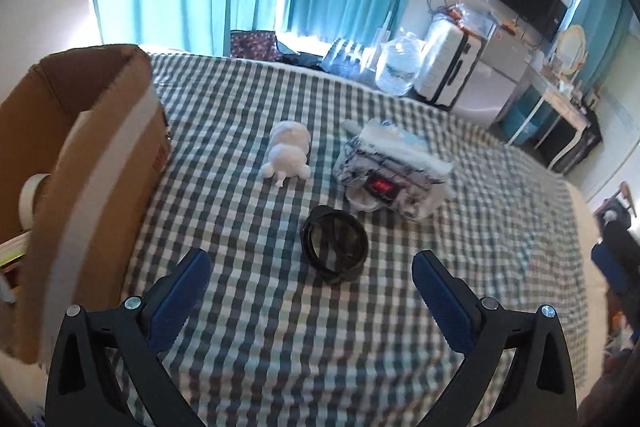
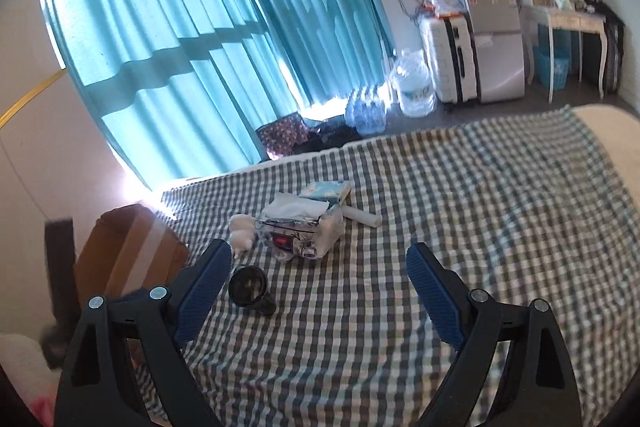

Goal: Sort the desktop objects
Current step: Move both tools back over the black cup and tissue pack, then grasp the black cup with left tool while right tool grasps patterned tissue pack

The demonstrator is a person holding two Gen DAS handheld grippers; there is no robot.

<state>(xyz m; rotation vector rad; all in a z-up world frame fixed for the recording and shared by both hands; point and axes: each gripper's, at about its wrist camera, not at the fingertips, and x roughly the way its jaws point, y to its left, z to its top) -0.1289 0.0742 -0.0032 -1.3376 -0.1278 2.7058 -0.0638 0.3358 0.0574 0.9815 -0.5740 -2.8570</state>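
A black cup [image 1: 334, 250] lies on its side on the checked bedspread [image 1: 280, 327], just ahead of my left gripper [image 1: 312, 263], which is open and empty. Beyond it lie a white plush toy [image 1: 289, 154] and a silvery tissue pack [image 1: 390, 174] with a red label. A cardboard box [image 1: 80, 163] stands open at the left with a tape roll [image 1: 32, 199] inside. In the right wrist view my right gripper [image 2: 320, 263] is open and empty; the cup [image 2: 251, 290] sits by its left finger, the tissue pack [image 2: 302, 227], plush toy [image 2: 242, 231] and a white tube [image 2: 362, 215] farther off.
The box [image 2: 132, 259] is at the bed's left edge. Past the bed are teal curtains [image 2: 180, 27], a water jug [image 2: 414, 83], a white suitcase [image 2: 450, 59], a small fridge [image 2: 498, 47] and a dressing table [image 2: 560, 15]. The bedspread [image 2: 500, 207] stretches wide to the right.
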